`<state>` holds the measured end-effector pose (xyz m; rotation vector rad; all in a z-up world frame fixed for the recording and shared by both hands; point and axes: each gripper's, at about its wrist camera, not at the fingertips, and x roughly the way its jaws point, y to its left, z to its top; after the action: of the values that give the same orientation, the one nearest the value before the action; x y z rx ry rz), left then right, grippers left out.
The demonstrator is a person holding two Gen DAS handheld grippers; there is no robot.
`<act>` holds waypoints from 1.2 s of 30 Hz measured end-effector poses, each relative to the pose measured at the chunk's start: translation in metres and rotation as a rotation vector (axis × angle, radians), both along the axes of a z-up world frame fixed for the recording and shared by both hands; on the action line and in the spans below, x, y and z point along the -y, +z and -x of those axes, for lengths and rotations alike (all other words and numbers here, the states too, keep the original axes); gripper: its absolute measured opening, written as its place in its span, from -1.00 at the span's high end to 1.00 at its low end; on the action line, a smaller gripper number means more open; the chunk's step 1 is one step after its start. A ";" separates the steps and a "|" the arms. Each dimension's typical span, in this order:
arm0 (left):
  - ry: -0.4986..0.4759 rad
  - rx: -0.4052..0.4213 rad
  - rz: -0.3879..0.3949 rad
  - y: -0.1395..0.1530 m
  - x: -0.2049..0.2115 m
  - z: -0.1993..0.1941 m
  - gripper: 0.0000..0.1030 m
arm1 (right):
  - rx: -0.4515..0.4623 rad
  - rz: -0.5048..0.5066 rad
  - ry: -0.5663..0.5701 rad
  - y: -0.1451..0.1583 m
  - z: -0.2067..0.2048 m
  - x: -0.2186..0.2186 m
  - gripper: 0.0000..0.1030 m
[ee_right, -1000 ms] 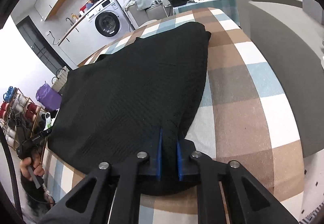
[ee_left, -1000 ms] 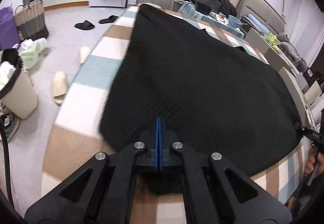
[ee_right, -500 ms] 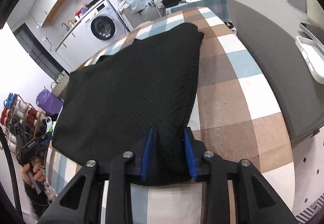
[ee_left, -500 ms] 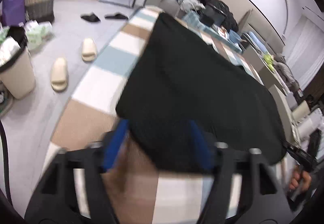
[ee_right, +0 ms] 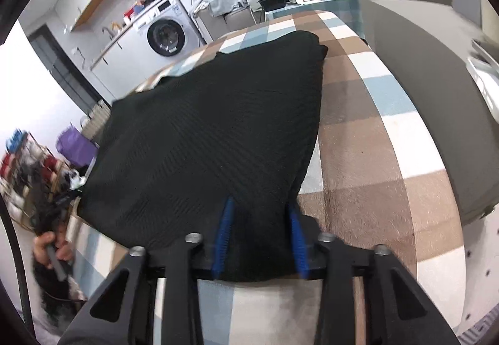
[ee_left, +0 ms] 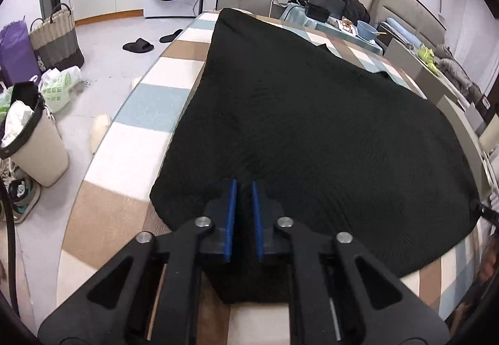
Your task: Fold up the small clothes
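The black knit garment lies spread flat over the checked surface, its near hem toward both tools. The left tool has its blue pads nearly together over the hem edge; whether cloth is pinched cannot be told. The right tool stands apart, straddling the hem corner, apparently placed for the fold.

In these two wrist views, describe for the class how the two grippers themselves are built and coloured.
Both look alike. The left gripper and the right gripper have matte black angular finger arms with triangular cut-outs, round silver pivot bolts, and thin bright blue fingertip pads. A dark cable runs down the left edge of each view. No markings are readable.
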<state>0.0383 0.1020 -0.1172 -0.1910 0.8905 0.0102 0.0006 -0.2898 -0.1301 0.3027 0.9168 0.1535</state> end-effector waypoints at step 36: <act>0.151 0.109 0.211 0.011 -0.011 0.029 0.78 | 0.107 -0.057 0.158 0.022 -0.016 -0.077 0.22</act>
<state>0.0091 0.1129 -0.1065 -0.4515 0.7660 0.0459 0.0162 -0.2128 -0.1085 0.2719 0.8314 0.3393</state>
